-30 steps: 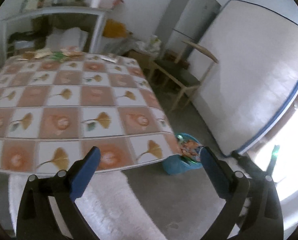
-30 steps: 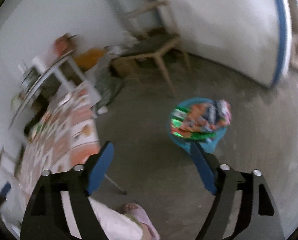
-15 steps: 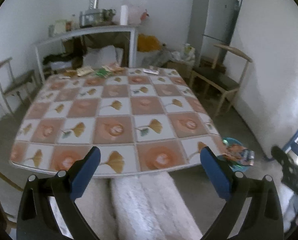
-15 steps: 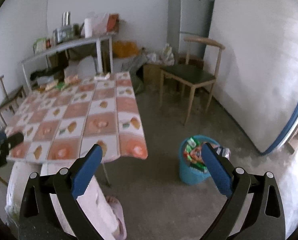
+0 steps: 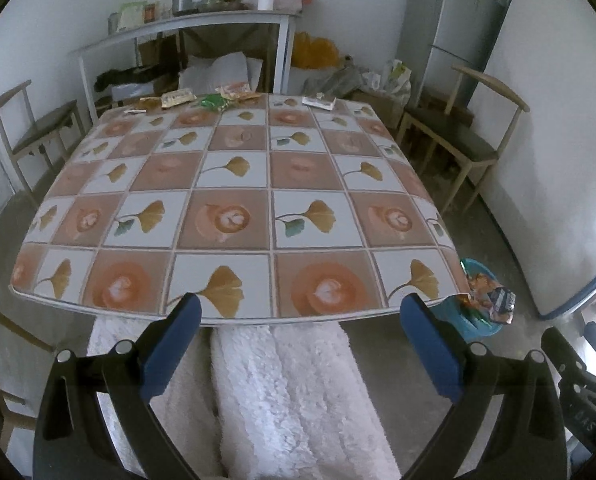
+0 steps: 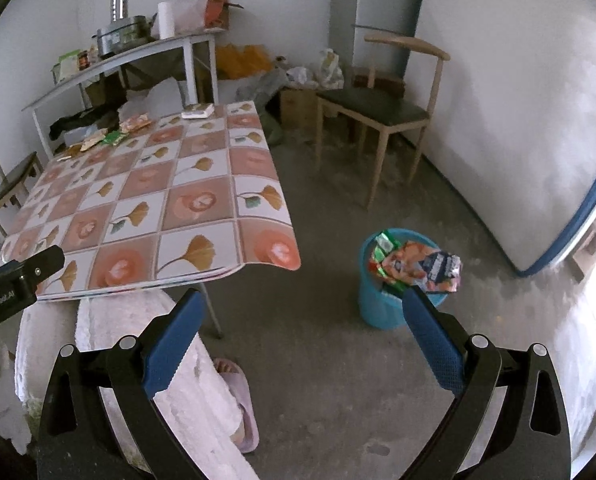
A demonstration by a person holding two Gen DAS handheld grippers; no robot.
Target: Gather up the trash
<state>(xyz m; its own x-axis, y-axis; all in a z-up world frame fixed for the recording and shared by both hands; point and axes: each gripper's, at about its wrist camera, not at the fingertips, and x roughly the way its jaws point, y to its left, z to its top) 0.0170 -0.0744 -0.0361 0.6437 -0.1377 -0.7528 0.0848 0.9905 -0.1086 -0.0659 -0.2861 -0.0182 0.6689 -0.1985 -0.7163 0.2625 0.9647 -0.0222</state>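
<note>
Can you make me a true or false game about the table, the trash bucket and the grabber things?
1. The round blue plastic trash bucket stands on the floor beside the table. True.
2. The blue bucket is empty. False: colourful snack wrappers fill it and stick out over its rim.
3. Some snack packets lie at the far edge of the square table with the leaf-patterned cloth. True.
4. The right gripper holds a wrapper. False: it is open with nothing between its blue fingers.
5. The left gripper is squeezed shut. False: it is open wide and empty.
6. A wooden chair with a dark seat stands near the right-hand wall. True.
</note>
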